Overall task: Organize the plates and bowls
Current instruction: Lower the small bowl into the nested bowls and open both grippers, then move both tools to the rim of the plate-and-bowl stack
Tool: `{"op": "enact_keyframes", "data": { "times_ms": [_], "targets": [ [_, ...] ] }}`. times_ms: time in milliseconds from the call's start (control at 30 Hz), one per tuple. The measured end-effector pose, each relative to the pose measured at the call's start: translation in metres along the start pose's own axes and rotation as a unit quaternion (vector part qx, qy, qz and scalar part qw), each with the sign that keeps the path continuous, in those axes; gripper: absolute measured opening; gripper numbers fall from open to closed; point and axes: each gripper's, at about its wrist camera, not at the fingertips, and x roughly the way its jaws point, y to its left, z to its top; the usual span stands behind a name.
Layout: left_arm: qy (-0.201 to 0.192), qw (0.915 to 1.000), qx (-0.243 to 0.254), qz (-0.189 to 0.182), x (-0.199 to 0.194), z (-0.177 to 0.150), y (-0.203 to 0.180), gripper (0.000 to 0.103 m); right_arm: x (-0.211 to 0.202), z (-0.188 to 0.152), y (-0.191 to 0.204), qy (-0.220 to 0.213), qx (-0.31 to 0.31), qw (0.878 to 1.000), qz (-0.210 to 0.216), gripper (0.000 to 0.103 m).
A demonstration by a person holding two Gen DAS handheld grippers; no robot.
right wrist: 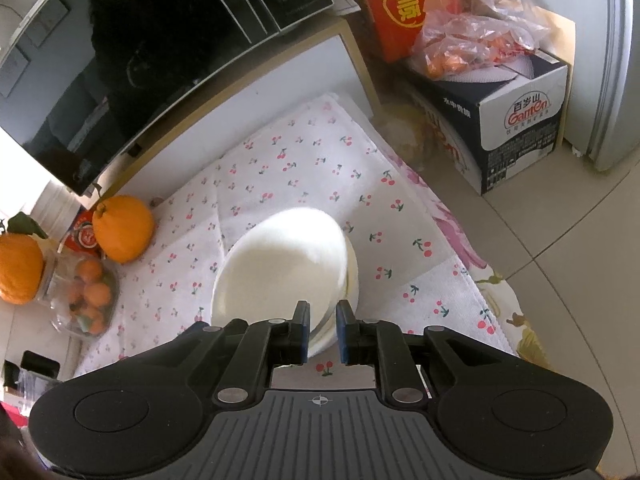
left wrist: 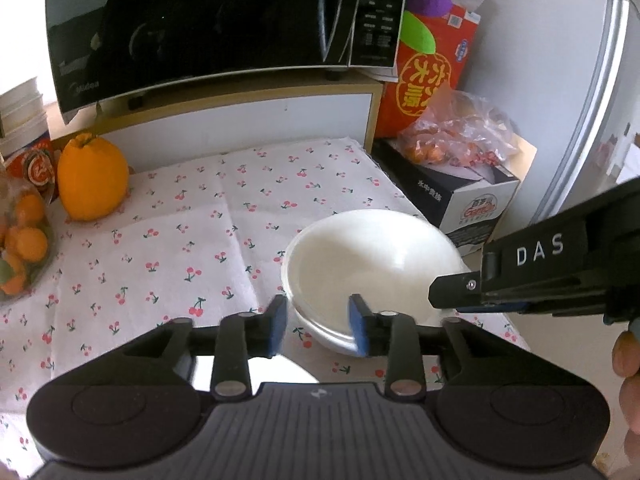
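Releasing stacked bowls (left wrist: 372, 264) on counter (left wrist: 180, 240): left gripper (left wrist: 318, 326) fingers, right gripper (right wrist: 322, 330) fingers narrowly parted astride rim, unpinched. Next: back off.

1. The bowl (left wrist: 372, 264) was plain glossy white.
2. The cloth (left wrist: 200, 240) under the bowl was white with small red cherries on green stems.
3. The large citrus fruit (left wrist: 93, 178), left of the bowl, was bright orange.
4. The microwave (left wrist: 208, 20) behind the bowl was black.
5. Each claw (left wrist: 318, 326) was black with blue pads (left wrist: 357, 328).
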Motion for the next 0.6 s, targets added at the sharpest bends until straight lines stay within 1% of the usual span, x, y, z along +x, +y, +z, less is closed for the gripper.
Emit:
{"op": "enact_keyframes", "data": {
  "times_ms": [33, 67, 100, 167, 200, 233, 267, 300, 333, 367, 400, 433, 467, 500, 600],
  "targets": [
    [-0.004, 1.0, 0.002, -0.001, -0.001, 0.0, 0.0, 0.041, 0.0, 0.0, -0.001, 0.0, 0.0, 1.0, 0.0, 0.021],
    [-0.007, 1.0, 0.003, -0.002, -0.001, 0.001, 0.001, 0.047, -0.001, 0.001, -0.001, 0.0, 0.001, 1.0, 0.0, 0.023],
    [-0.01, 0.9999, 0.005, -0.003, -0.002, 0.001, 0.001, 0.049, -0.001, 0.001, -0.002, -0.001, 0.002, 1.0, 0.0, 0.027],
    [-0.014, 0.9998, 0.009, -0.004, -0.004, 0.001, 0.001, 0.06, -0.002, 0.002, -0.004, -0.003, 0.004, 1.0, 0.0, 0.033],
    [-0.016, 0.9998, 0.011, -0.006, -0.004, 0.002, 0.001, 0.063, -0.003, 0.003, -0.005, -0.004, 0.005, 1.0, -0.001, 0.037],
    [-0.016, 0.9998, 0.013, -0.008, -0.005, 0.002, 0.001, 0.069, -0.004, 0.003, -0.007, -0.005, 0.006, 1.0, -0.002, 0.039],
    [-0.017, 0.9997, 0.015, -0.01, -0.005, 0.002, 0.001, 0.074, -0.004, 0.004, -0.008, -0.006, 0.008, 1.0, -0.002, 0.044],
    [-0.017, 0.9997, 0.017, -0.012, -0.005, 0.002, 0.001, 0.076, -0.004, 0.004, -0.01, -0.007, 0.01, 1.0, -0.003, 0.05],
    [-0.017, 0.9996, 0.019, -0.013, -0.006, 0.001, 0.0, 0.081, -0.005, 0.005, -0.011, -0.007, 0.012, 1.0, -0.003, 0.053],
    [-0.016, 0.9995, 0.022, -0.015, -0.006, 0.0, 0.0, 0.086, -0.006, 0.006, -0.012, -0.008, 0.014, 1.0, -0.002, 0.058],
    [-0.016, 0.9994, 0.026, -0.017, -0.006, 0.0, -0.001, 0.089, -0.006, 0.006, -0.014, -0.009, 0.015, 1.0, -0.002, 0.064],
    [-0.015, 0.9993, 0.029, -0.017, -0.006, -0.001, -0.001, 0.094, -0.006, 0.007, -0.015, -0.01, 0.015, 1.0, -0.002, 0.066],
    [-0.014, 0.9992, 0.033, -0.017, -0.006, -0.001, -0.001, 0.098, -0.006, 0.007, -0.016, -0.011, 0.016, 1.0, -0.002, 0.072],
    [-0.014, 0.9991, 0.037, -0.016, -0.007, -0.003, -0.002, 0.1, -0.006, 0.008, -0.017, -0.012, 0.018, 1.0, 0.0, 0.076],
    [-0.009, 0.9986, 0.049, -0.017, -0.006, -0.006, -0.003, 0.102, -0.004, 0.009, -0.019, -0.015, 0.016, 1.0, 0.004, 0.082]
  ]
}}
